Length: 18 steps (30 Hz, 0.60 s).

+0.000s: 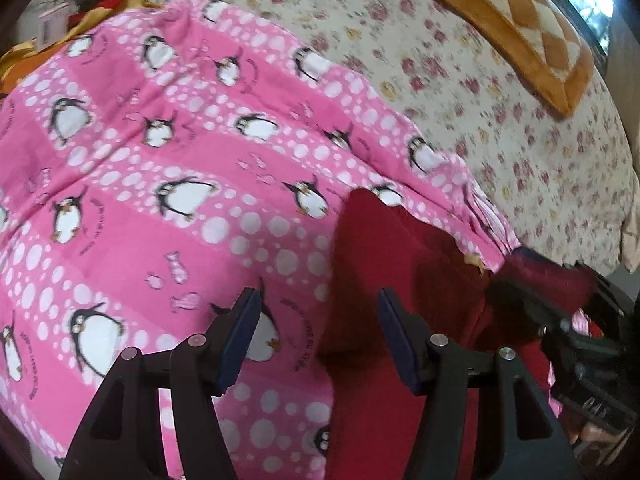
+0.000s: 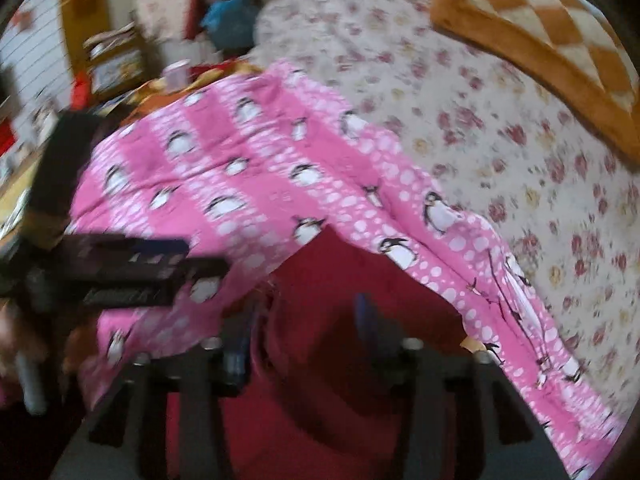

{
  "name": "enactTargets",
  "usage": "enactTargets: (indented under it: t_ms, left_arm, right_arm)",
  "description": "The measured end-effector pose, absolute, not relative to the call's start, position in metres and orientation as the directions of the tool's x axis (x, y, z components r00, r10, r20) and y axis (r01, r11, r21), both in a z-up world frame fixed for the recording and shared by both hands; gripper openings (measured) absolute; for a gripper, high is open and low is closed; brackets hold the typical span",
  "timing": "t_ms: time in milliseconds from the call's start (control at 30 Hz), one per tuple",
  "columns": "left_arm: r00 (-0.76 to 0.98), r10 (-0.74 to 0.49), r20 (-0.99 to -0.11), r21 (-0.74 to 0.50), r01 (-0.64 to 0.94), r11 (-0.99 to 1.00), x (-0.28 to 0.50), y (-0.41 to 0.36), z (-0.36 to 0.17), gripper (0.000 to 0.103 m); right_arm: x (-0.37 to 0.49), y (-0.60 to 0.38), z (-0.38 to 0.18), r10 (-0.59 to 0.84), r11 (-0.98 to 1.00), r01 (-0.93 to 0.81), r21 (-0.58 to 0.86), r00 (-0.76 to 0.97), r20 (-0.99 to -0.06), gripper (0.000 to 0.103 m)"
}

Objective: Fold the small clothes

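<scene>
A dark red garment (image 1: 404,280) lies on a pink penguin-print cloth (image 1: 168,184) spread over a bed. My left gripper (image 1: 316,340) is open, its jaws wide apart, hovering just above the red garment's left edge with nothing between the pads. My right gripper (image 2: 304,336) is open above the middle of the red garment (image 2: 332,368); the right wrist view is blurred. The right gripper also shows at the lower right of the left wrist view (image 1: 576,320). The left gripper shows at the left of the right wrist view (image 2: 132,272). The pink cloth (image 2: 260,168) lies beyond.
A cream floral bedsheet (image 1: 460,80) covers the bed beyond the pink cloth. An orange and cream checked cushion (image 1: 520,20) lies at the far right. Cluttered shelves and colourful items (image 2: 108,68) stand at the far left.
</scene>
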<state>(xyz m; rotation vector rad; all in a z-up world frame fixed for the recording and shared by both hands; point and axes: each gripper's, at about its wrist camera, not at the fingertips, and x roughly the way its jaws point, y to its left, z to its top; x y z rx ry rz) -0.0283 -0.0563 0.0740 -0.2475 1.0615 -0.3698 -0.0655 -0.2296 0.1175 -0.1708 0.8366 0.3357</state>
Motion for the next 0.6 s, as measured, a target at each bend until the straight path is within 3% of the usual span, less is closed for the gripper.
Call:
enactTargets:
  t_ms: [67, 200, 400, 600]
  left_arm:
    - [0.43, -0.428, -0.795, -0.373, 0.211, 0.904, -0.03, -0.066, 0.076, 0.04]
    - [0.428, -0.447, -0.786, -0.376, 0.244, 0.894, -0.034, -0.077, 0.078, 0.04]
    - [0.415, -0.428, -0.803, -0.352, 0.249, 0.902, -0.035, -0.087, 0.071, 0.041]
    - [0.454, -0.391, -0.801, -0.303, 0.256, 0.918, -0.038, -0.087, 0.074, 0.04]
  right_arm:
    - [-0.072, -0.248, 0.121, 0.239, 0.945, -0.326, 0.029, 0.628, -0.741, 0.053]
    - [-0.103, -0.29, 0.13, 0.238, 0.964, -0.25, 0.09, 0.663, -0.71, 0.07]
    - [-0.146, -0.356, 0.135, 0.34, 0.931, -0.145, 0.335, 0.68, -0.65, 0.071]
    - [-0.178, -0.376, 0.128, 0.315, 0.933, -0.1, 0.344, 0.687, -0.655, 0.072]
